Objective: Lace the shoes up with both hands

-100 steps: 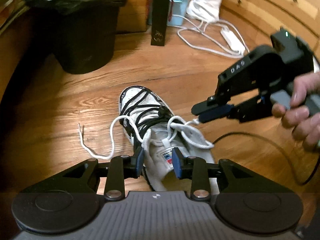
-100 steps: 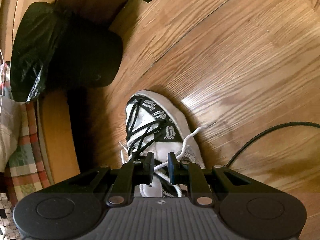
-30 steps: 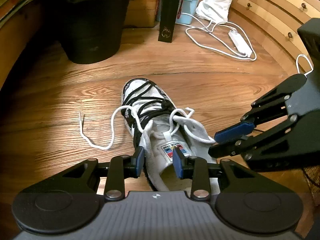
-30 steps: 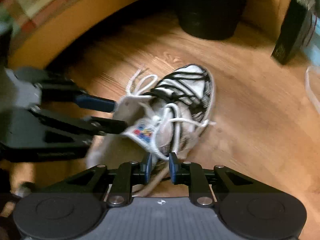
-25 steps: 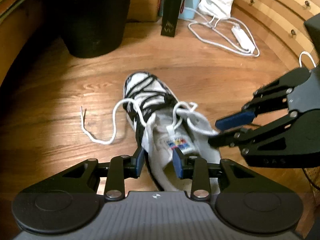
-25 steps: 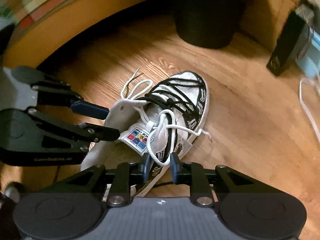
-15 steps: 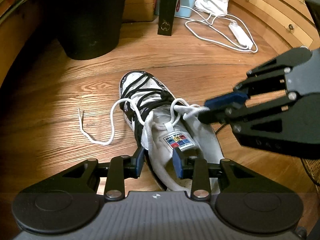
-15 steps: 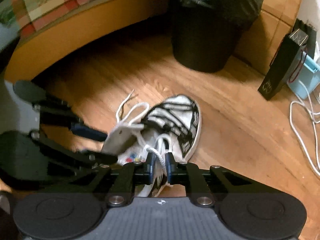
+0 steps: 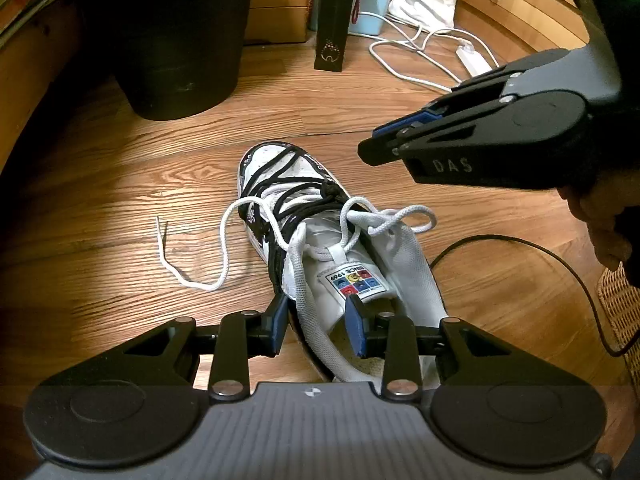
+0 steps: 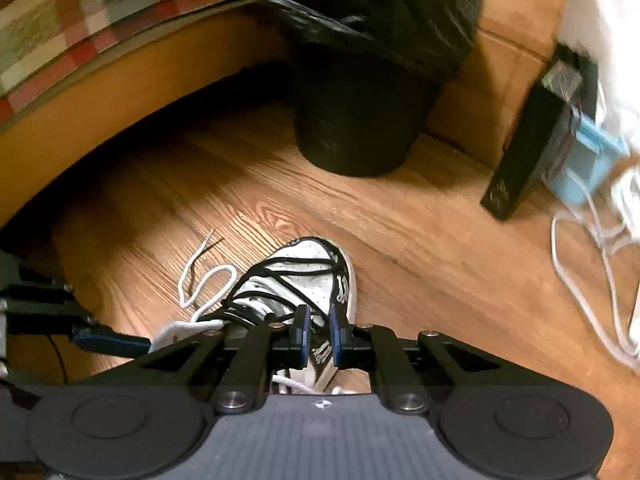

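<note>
A white high-top shoe with black laces over its toe lies on the wooden floor, also seen in the right wrist view. My left gripper is shut on the shoe's left collar, one pad outside the wall and one inside by the tongue. A white lace loop rests across the shoe's opening. The lace's free end trails on the floor to the left. My right gripper hovers above and right of the toe. Its jaws stand a narrow gap apart with nothing between them.
A black lined bin and a black paper bag stand at the back. White cables with a power strip lie at the back right. A black cable curves right of the shoe, near a wicker basket.
The right gripper narrowed onto the white lace loop, then came off it and rose up beyond the shoe's opening. The loop fell back onto the shoe. The left gripper kept its hold.
</note>
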Tool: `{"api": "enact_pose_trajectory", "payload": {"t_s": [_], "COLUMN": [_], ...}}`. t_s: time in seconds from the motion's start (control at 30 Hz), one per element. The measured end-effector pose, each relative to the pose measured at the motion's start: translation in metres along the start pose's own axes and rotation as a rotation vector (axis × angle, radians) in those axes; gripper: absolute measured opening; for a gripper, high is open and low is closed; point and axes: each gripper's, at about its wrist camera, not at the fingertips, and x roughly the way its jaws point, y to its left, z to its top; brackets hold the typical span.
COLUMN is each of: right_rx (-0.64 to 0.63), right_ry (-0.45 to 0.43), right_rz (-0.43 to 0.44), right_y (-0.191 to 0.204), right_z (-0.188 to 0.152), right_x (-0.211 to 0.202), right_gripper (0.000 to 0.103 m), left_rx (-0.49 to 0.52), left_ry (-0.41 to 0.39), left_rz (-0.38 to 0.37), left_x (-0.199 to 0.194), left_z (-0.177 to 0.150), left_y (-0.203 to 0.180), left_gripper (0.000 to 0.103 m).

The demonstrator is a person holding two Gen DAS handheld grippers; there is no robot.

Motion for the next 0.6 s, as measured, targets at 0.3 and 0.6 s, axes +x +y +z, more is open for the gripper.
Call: {"api": "enact_pose_trajectory", "payload": {"t_s": [0.3,0.6], "right_rx": [0.613,1.328], "right_ry": [0.073,0.182], "right_rz": [0.194,0.423], "right_y": [-0.074,-0.119], "right_z": [-0.029,-0.108], "right_x": [0.006,0.039], "right_gripper": [0.019,0.023], "left_rx": [-0.006,-0.021], "left_ry": [-0.01,-0.012], "left_rz": [-0.005,-0.012], "left_x": [-0.002,-0.001], "left_z": [0.001,0.001], "left_y": [0.001,0.003], "left_gripper": [0.035,0.035]}}
